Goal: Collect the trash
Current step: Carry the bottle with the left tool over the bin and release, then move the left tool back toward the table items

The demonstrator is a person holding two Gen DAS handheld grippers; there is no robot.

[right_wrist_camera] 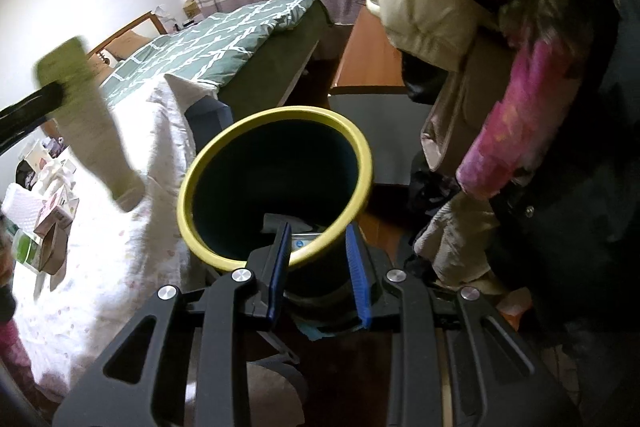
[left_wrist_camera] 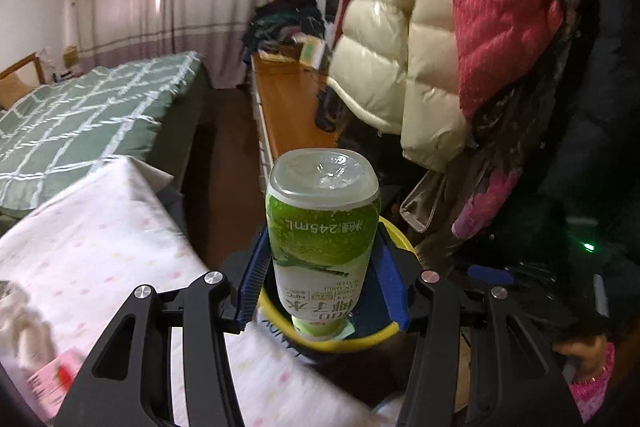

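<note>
Pinching the upturned coconut-water bottle [left_wrist_camera: 322,227] at lower center, the left claw [left_wrist_camera: 322,291] held it above the yellow-rimmed bin [right_wrist_camera: 276,183], whose wall the right claw [right_wrist_camera: 320,267] gripped; releasing it into the bin seemed next.

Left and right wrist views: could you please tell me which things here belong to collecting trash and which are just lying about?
Job in hand:
- coconut water bottle, gripped by the left gripper
- yellow-rimmed bin, its wall clamped by the right gripper

Just lying about:
- hanging jackets
- bed
- boxes on the floral tablecloth
</note>
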